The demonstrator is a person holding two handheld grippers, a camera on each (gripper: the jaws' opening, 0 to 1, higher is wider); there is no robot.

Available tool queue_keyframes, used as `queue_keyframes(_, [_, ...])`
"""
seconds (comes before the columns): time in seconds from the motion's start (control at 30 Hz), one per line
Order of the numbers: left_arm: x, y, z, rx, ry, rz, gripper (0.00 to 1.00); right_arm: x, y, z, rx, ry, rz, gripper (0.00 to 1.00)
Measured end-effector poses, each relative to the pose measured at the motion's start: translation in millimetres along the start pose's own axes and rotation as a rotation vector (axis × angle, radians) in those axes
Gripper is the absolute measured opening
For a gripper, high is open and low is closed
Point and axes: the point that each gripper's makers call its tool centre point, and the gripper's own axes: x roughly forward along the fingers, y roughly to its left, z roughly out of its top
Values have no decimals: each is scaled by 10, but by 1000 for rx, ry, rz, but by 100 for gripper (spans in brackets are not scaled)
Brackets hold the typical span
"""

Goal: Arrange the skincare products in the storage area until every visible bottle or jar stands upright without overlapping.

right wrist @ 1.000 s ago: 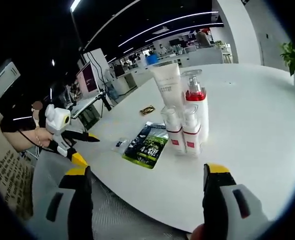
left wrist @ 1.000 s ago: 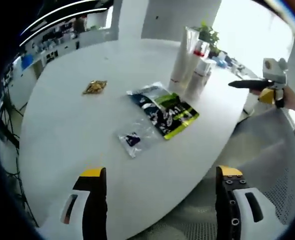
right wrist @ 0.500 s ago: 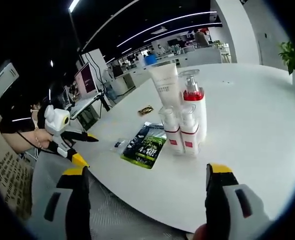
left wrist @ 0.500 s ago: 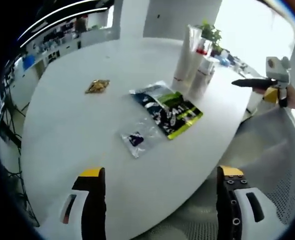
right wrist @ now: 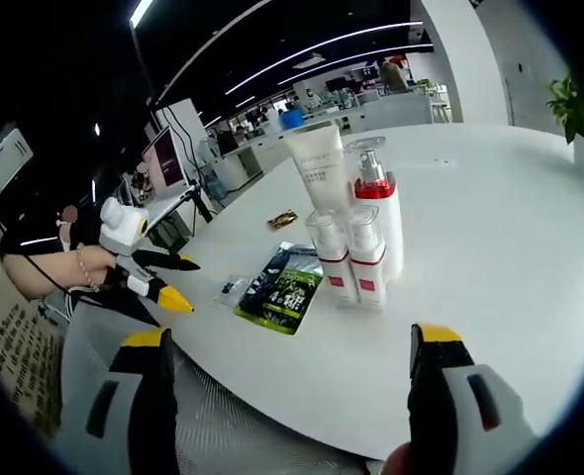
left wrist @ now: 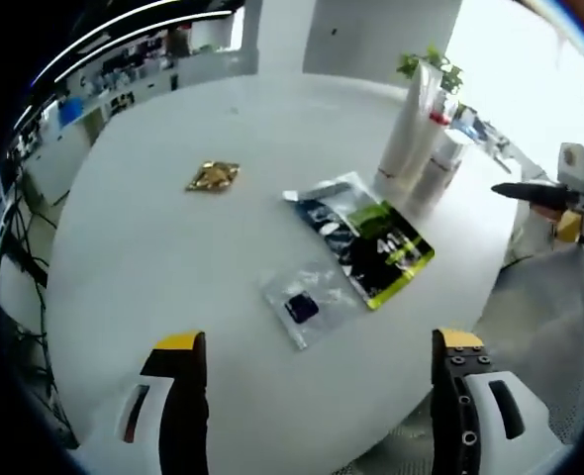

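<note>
Both tools — left (left wrist: 312, 406), right (right wrist: 284, 401) — gape empty over the tabletop (right wrist: 490, 228); bottles (right wrist: 356, 242) stand upright beside a flat sachet (right wrist: 280, 287).

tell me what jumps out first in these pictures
A tight cluster of white skincare bottles with red bands stands upright on the big white table. A dark and green packet lies flat beside them, with a small clear bag and a gold wrapper farther off.
</note>
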Motion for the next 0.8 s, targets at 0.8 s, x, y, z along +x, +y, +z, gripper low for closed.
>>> queue_keyframes(0.8, [422,350,544,83,57,20,85,-13,-84,1,55,-6,-30,99])
